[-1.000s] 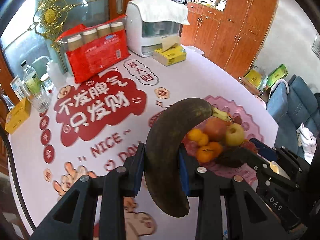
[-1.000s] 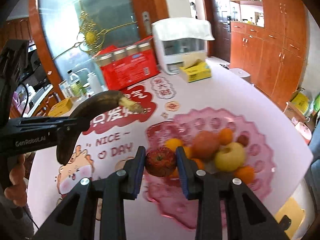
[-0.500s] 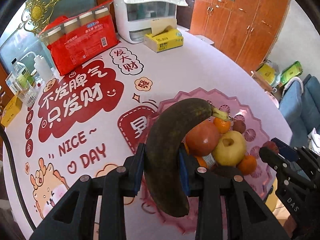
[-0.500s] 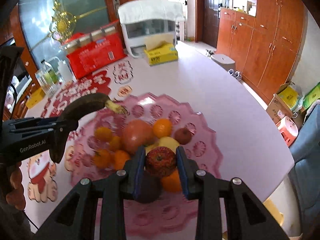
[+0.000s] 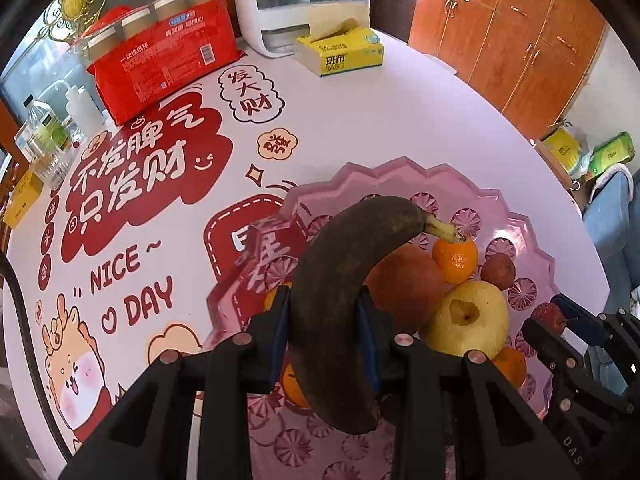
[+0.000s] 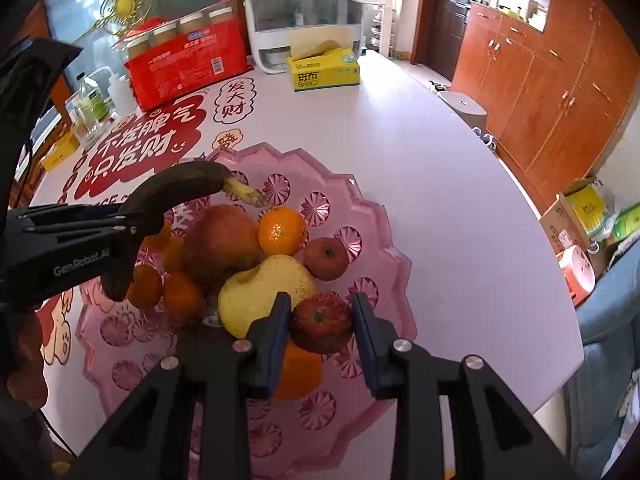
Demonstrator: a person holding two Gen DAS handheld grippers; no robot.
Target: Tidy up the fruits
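My left gripper point(image 5: 324, 340) is shut on an overripe dark brown banana point(image 5: 348, 276) and holds it above the left side of a pink glass fruit plate point(image 5: 400, 172). The banana point(image 6: 172, 192) also shows in the right wrist view. My right gripper point(image 6: 320, 332) is shut on a small red apple point(image 6: 320, 324), just above the plate point(image 6: 360, 200) near its front right. In the plate lie a yellow pear point(image 6: 260, 288), a big red-orange fruit point(image 6: 220, 240), several mandarins point(image 6: 280, 232) and another small red apple point(image 6: 326, 258).
The plate stands on a round white table point(image 6: 420, 160) with red printed lettering. At the back are a yellow tissue box point(image 6: 324, 70), a red pack of paper cups point(image 6: 188, 64), a white appliance point(image 6: 304, 16) and bottles point(image 6: 90, 108). Wooden cabinets point(image 6: 560, 80) stand on the right.
Both grippers have moved in over the plate and lower. The banana and the small red apple stay gripped and now hang closer to the piled fruit.
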